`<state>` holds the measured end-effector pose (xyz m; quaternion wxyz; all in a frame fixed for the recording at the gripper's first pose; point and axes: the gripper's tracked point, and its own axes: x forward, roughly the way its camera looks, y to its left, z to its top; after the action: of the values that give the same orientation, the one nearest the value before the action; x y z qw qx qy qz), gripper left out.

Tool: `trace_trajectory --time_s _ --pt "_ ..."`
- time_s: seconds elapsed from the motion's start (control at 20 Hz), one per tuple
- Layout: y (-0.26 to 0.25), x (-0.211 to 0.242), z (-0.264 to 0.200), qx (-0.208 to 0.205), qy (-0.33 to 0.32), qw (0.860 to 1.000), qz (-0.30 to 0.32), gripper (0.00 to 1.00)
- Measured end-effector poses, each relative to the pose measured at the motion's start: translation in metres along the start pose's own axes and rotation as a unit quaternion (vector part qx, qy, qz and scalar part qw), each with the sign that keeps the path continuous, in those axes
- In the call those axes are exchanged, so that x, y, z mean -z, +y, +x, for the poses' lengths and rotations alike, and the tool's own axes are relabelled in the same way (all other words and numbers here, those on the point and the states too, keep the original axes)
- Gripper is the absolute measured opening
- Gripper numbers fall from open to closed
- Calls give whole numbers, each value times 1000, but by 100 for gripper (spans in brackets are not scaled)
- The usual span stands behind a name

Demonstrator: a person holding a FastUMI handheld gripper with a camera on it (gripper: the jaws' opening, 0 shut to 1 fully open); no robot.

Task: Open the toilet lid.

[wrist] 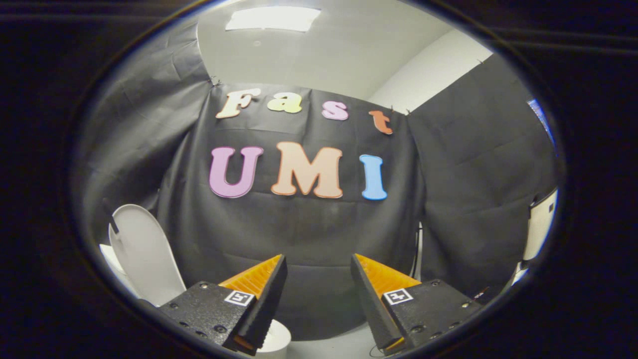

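gripper (319,269) apart, holds nothing | toilet lid (144,254) upright, left of fingers

A makeshift recording booth, not a real bathroom: black cloth (319,234) is hung as walls beyond the spread fingers of the gripper (319,264), with a plain white ceiling (349,55) above. A white toilet lid (144,254) stands raised off to the fingers' left.

The gripper (319,279) is showing two wedge-shaped fingers (264,294) with ribbed inner faces, standing apart with nothing between them. Each is sitting on a black block carrying screws and a small square black-and-white marker, seemingly printed tags.
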<state>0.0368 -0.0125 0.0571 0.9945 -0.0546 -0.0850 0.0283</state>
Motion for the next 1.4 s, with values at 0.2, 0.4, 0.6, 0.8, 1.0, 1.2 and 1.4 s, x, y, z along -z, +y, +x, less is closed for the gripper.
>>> trace_trajectory --time_s 0.2,0.4,0.6,0.8,1.0,1.2,1.4 --pt "-11 22 -19 24 25 999 22 80" --pt "-17 38 -24 37 53 997 36 80" --pt "-15 44 -22 34 68 996 35 83" --pt "-14 44 -22 27 70 997 36 83" --pt "-15 48 -22 27 74 996 40 83" --pt "-17 51 -21 28 79 996 43 83" --pt "-15 52 -21 24 80 996 42 83"
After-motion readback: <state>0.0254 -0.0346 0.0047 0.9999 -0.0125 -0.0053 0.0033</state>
